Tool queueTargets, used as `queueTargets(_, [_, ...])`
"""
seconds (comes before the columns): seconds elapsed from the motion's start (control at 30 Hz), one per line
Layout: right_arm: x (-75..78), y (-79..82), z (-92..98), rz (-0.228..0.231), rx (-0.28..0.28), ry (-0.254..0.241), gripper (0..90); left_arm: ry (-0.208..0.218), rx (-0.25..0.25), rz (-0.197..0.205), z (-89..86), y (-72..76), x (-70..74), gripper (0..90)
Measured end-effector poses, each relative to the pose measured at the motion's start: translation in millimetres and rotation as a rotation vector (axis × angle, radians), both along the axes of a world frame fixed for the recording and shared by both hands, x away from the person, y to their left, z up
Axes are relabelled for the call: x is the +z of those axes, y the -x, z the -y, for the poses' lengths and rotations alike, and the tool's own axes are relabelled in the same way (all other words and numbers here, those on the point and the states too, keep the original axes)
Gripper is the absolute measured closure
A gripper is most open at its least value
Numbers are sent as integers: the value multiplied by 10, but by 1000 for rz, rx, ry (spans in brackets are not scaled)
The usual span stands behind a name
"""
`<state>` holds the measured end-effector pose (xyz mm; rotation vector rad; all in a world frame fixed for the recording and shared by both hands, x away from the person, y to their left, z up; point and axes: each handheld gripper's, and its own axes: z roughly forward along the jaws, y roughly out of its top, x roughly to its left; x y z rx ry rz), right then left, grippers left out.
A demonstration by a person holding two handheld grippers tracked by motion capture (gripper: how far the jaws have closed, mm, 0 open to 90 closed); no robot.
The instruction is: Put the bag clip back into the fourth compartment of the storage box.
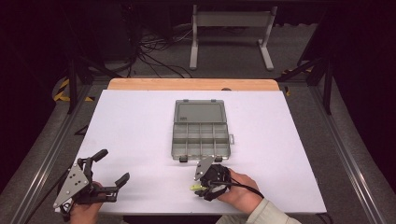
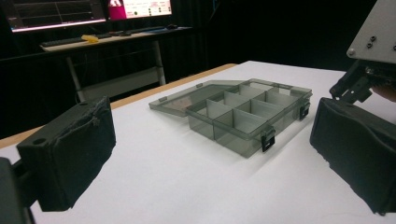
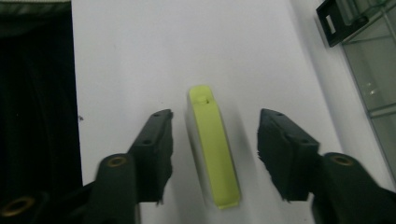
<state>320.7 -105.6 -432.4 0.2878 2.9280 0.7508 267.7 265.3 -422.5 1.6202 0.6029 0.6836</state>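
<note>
Fingers of right gripper released, straddling slim yellow-green plastic bar; centre before closing. Left gripper released, idle.

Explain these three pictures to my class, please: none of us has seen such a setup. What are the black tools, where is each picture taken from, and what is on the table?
A person sits at a white table, holding a two-jaw gripper in each hand. The high view looks down from above: the left gripper is open over bare table, and the right gripper is near the front edge. Each other picture comes from a camera riding on one gripper. In the middle lies a grey plastic organiser box, lid open, its visible compartments empty. In the right gripper view, a yellow-green bar lies on the table between that gripper's open jaws, not yet gripped. Nothing is held.
</note>
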Motion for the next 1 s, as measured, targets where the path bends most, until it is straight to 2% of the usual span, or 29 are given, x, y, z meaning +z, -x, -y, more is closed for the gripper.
queueTargets(0.13, [-17,3,-7,-8,15,20,663,0,0,0,1,0,0,8])
queueTargets(0.17, [-17,3,-7,-8,15,20,663,0,0,0,1,0,0,8])
queueTargets(0.27, [-25,4,-11,-14,29,28,770,0,0,0,0,0,0,8])
queueTargets(0.47, [-13,9,-8,-26,30,31,781,-1,-1,0,0,1,1,8])
queueTargets(0.53, [4,15,-2,-30,26,18,781,0,0,0,0,0,0,8])
queueTargets(0.87, [183,6,40,-5,33,-17,782,2,1,2,0,0,1,8])
queueTargets(1.0, [247,2,59,1,19,-29,782,-1,0,0,0,1,1,8])
